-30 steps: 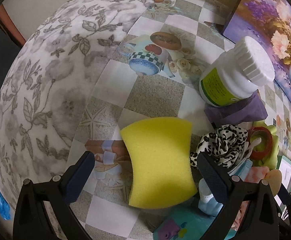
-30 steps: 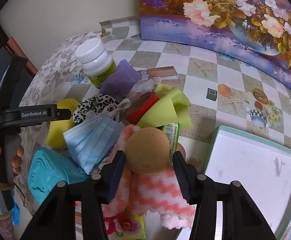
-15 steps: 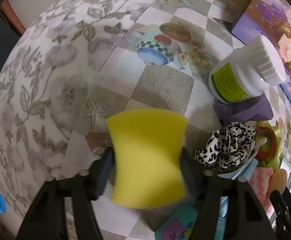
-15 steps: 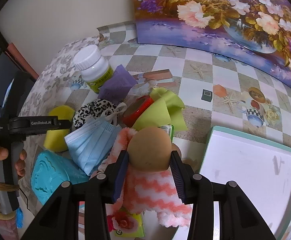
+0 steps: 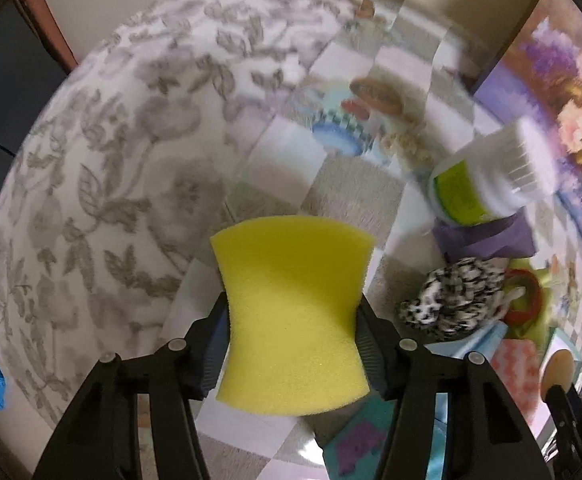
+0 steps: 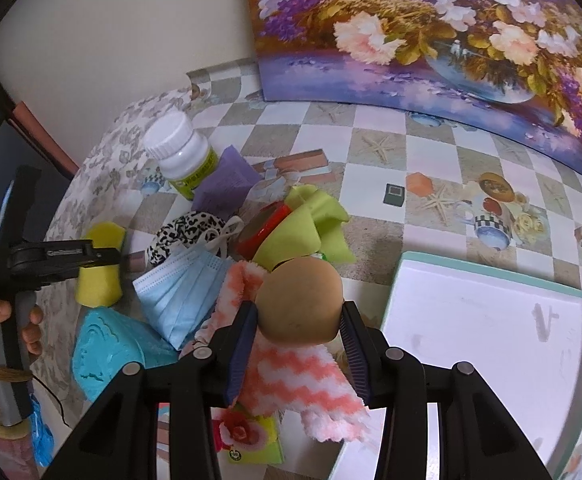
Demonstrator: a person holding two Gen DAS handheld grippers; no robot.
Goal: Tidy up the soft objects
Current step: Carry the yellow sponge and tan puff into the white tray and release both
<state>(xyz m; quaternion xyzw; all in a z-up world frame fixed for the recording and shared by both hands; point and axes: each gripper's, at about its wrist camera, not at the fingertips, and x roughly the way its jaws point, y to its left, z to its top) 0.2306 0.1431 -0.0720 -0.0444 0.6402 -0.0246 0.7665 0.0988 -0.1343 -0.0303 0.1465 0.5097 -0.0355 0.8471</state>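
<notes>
Left wrist view: left hand-held gripper (image 5: 293, 332) now clamped on yellow sponge (image 5: 291, 312), lifted; right hand-held gripper (image 6: 297, 338) likewise on tan ball (image 6: 301, 304).

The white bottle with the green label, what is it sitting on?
The white bottle leans on a folded purple cloth, which lies on the checkered tablecloth. The cloth covers whatever may be beneath it, so nothing more can be seen there.

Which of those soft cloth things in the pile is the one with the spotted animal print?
The black-and-white scrunchie, lying between the purple cloth and the blue face mask. The other fabrics are plain or zigzag-striped, like the orange-and-white cloth.
</notes>
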